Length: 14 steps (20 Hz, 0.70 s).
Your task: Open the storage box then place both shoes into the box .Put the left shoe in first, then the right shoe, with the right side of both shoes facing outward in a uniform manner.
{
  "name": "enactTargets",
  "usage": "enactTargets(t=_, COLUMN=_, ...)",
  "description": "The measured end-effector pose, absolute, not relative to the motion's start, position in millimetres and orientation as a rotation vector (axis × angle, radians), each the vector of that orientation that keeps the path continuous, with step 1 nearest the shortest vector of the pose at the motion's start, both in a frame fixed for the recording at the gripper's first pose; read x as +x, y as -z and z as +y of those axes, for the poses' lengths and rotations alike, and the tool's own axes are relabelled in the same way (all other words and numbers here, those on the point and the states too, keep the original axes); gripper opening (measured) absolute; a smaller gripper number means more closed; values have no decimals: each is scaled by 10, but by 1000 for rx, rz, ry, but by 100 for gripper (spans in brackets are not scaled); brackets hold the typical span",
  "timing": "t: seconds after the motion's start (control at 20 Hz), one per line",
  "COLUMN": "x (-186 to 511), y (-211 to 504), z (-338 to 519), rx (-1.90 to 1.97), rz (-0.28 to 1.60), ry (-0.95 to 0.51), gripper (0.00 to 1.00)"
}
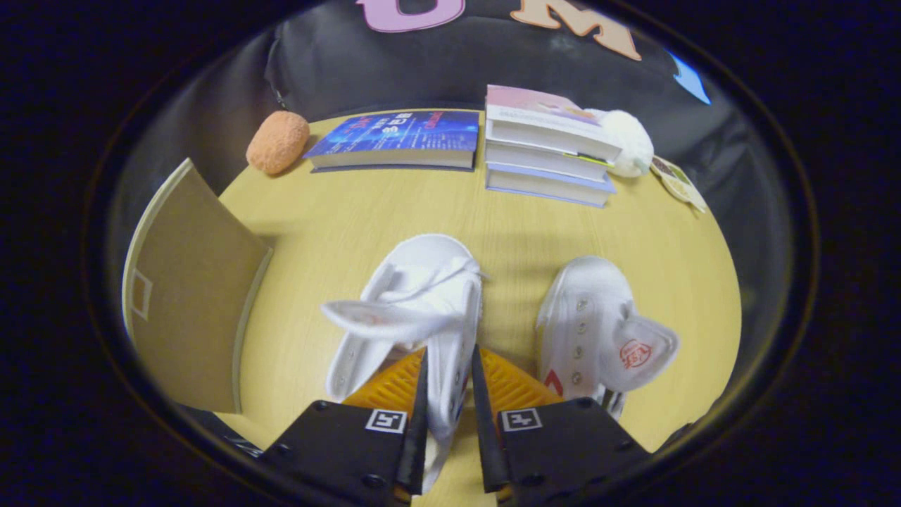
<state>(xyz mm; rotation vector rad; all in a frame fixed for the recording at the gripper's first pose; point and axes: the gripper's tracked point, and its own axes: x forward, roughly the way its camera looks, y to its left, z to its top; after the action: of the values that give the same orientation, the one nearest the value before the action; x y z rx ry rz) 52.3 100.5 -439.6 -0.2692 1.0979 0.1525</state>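
The gripper (448, 380) pinches the side wall of the nearer white shoe (412, 310), both fingers pressed on the canvas near its opening. A 2nd white shoe (598, 331) stands just beside it on the wooden table (338, 211), apart from the fingers. The box's raised lid (190, 296) stands open beside the gripped shoe, so step 1 appears done; neither shoe is in yet. Beyond lie a blue book (401, 137), a stack of 3 books (545, 151), an orange ball (278, 142) and a white ball (630, 141). The box interior is cut off, and which shoe is the left one cannot be told.
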Motion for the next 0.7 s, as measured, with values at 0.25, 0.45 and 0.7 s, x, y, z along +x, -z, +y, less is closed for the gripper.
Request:
enactTargets(t=0.25, x=547, y=4425, z=933, rx=-215, rz=1126, ry=-114, gripper=10)
enactTargets(t=0.45, x=378, y=4389, z=1094, rx=-8, rz=1219, ry=-122, gripper=3)
enactTargets(t=0.7, x=91, y=4232, z=1373, rx=239, rz=1319, ry=-178, gripper=3)
